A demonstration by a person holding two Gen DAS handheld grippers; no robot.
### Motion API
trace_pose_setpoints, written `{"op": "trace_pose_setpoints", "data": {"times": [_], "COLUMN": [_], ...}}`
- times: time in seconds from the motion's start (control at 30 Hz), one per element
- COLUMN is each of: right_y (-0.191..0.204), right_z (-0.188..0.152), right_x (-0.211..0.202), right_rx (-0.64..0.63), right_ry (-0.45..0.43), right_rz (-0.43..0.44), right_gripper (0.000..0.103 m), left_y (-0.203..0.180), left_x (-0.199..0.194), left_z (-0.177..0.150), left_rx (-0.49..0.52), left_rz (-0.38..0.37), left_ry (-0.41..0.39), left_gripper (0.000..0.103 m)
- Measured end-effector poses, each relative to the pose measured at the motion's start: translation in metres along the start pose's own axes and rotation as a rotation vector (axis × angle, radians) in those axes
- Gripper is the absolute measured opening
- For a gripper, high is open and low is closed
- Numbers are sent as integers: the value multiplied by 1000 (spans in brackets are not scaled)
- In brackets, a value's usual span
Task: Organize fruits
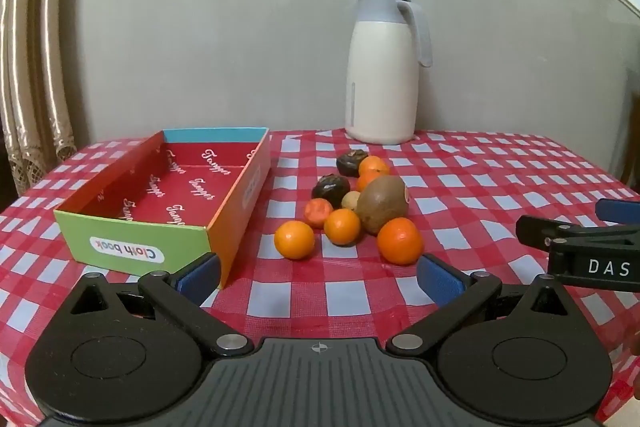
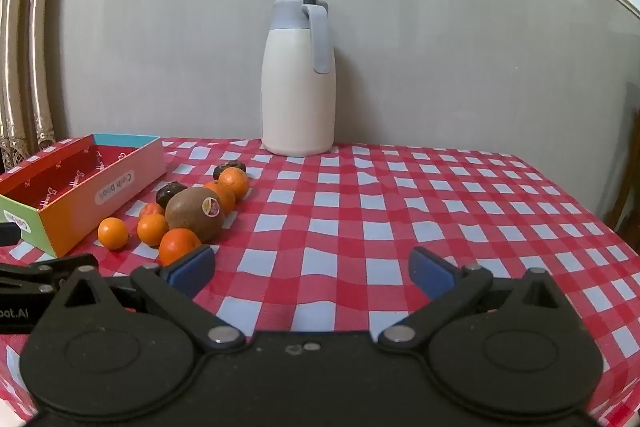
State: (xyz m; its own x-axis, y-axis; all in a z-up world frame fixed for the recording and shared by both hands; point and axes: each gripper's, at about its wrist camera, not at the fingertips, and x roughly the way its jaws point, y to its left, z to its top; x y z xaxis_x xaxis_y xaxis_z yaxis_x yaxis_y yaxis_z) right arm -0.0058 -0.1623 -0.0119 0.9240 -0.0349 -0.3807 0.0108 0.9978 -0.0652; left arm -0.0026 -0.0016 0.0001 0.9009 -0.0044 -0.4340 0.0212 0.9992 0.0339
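A pile of fruit lies on the checked tablecloth: several oranges [image 1: 400, 241], a brown kiwi [image 1: 381, 203] with a sticker, two dark round fruits [image 1: 331, 186] and a small tan one. The pile also shows in the right wrist view, with the kiwi [image 2: 195, 213] in its middle. An empty coloured cardboard box [image 1: 168, 183] with a red inside stands left of the pile. My left gripper [image 1: 318, 277] is open and empty, just in front of the fruit. My right gripper [image 2: 310, 271] is open and empty, to the right of the pile; it also shows at the right edge of the left wrist view [image 1: 580, 243].
A white thermos jug [image 1: 382, 75] with a grey lid and handle stands at the back of the table against the wall. Curtains [image 1: 28, 67] hang at the far left. The table's right edge [image 2: 592, 211] lies beyond the right gripper.
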Motion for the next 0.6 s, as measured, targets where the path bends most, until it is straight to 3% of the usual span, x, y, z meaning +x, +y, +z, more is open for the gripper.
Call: {"op": "trace_pose_setpoints", "data": {"times": [0.6], "right_y": [1], "right_z": [-2], "right_x": [1], "right_rx": [4], "right_ry": [-2], "right_rz": [6], "right_gripper": [103], "left_y": [0], "left_x": [4], "left_z": [2], "left_rx": [-22], "left_rz": [1], "left_ry": [24], "left_gripper": [103]}}
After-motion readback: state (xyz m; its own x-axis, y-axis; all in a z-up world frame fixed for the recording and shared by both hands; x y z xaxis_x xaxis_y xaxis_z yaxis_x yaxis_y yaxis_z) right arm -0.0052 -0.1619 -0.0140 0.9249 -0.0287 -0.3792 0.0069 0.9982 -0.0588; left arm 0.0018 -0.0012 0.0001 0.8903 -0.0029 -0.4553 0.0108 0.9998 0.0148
